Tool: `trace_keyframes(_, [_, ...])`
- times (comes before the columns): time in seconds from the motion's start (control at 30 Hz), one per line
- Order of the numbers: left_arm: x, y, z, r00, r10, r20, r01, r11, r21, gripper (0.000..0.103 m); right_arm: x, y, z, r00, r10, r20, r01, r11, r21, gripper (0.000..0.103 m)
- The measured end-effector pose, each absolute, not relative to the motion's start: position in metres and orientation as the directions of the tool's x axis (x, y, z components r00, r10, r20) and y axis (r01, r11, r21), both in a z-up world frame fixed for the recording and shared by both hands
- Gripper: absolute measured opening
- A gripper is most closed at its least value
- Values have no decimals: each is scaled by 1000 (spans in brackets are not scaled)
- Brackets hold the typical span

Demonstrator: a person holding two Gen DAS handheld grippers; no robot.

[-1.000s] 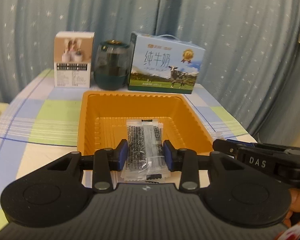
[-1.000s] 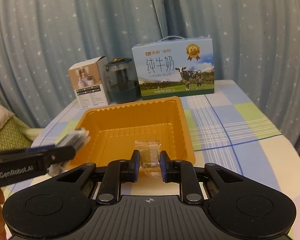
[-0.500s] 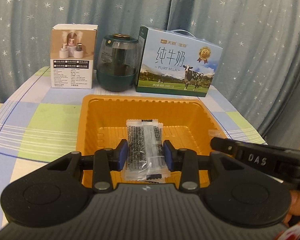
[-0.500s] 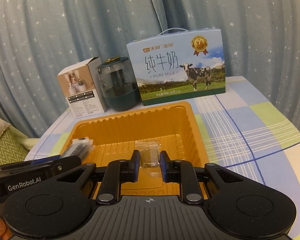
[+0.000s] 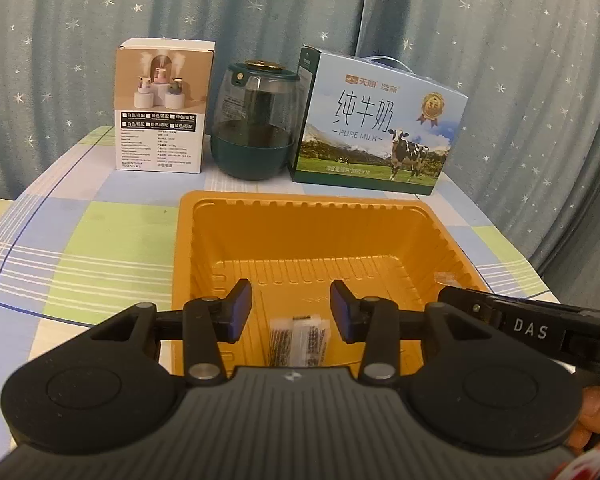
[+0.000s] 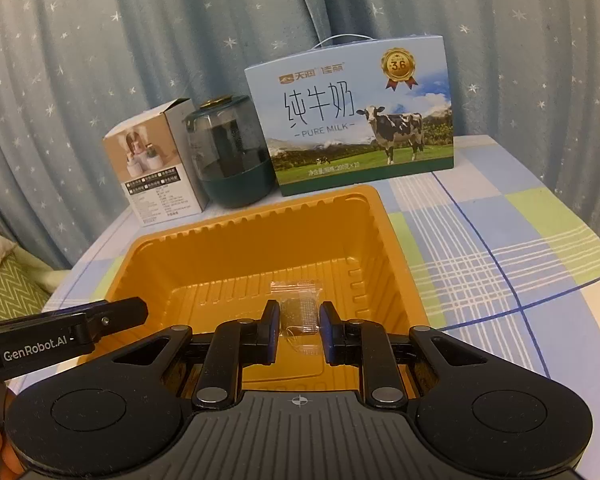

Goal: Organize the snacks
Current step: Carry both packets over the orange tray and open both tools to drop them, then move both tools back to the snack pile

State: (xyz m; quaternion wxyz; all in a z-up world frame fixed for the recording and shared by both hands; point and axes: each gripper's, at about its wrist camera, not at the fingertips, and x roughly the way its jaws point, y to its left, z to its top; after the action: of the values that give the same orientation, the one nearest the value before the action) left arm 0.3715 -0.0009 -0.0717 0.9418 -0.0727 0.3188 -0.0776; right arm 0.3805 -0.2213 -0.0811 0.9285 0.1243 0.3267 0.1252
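An orange plastic tray (image 5: 300,198) sits on the checked tablecloth. My left gripper (image 5: 291,312) hangs over its near end; its jaws are opening and nothing is between the pads. Under them a clear packet of dark snack sticks (image 5: 300,340) lies on the tray floor, partly hidden by the gripper body. My right gripper (image 6: 299,320) is shut on a small clear-wrapped snack (image 6: 300,304) above the tray (image 6: 260,216). In the left wrist view the right gripper (image 5: 460,296) reaches in over the tray's right rim. In the right wrist view the left gripper (image 6: 136,310) is at the tray's left side.
Behind the tray stand a white box (image 5: 162,108), a dark green jar (image 5: 254,128) and a blue milk carton (image 5: 374,132), close to a starred curtain. The tablecloth (image 5: 100,240) shows on both sides. A hand (image 5: 596,420) holds the right gripper.
The left gripper's jaws have parted and the dark snack packet has dropped from them to the tray floor. Both grippers came closer over the tray. The right one still holds its snack.
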Motion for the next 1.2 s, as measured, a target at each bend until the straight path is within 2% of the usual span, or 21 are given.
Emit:
trace_keyframes(0.2, [371, 1, -73, 785, -183, -591, 87, 978, -187, 48, 380, -221, -78, 757, 375, -536, -191, 910, 367, 22])
trace_keyframes(0.27, [370, 2, -73, 784, -180, -594, 84, 979, -186, 49, 380, -223, -77, 757, 391, -524, -191, 899, 394, 25])
trace_keyframes(0.3, [370, 3, -74, 784, -180, -594, 83, 979, -186, 50, 380, -225, -77, 764, 380, -521, -179, 901, 396, 39])
trace_keyframes(0.33, [370, 3, -74, 783, -179, -596, 82, 979, -186, 52, 379, -228, -76, 774, 369, -514, -166, 902, 399, 58])
trace_keyframes(0.37, [370, 4, -75, 783, -180, -596, 81, 979, -189, 53, 378, -231, -75, 784, 361, -505, -153, 901, 406, 63])
trace_keyframes(0.8, [357, -6, -74, 786, -191, -589, 115, 980, -163, 57, 366, -255, -62, 831, 281, -481, -81, 915, 395, 65])
trace_keyframes(1.2, [313, -17, -57, 822, -185, -539, 155, 983, -102, 66, 318, -284, -58, 842, 197, -502, 2, 929, 369, 65])
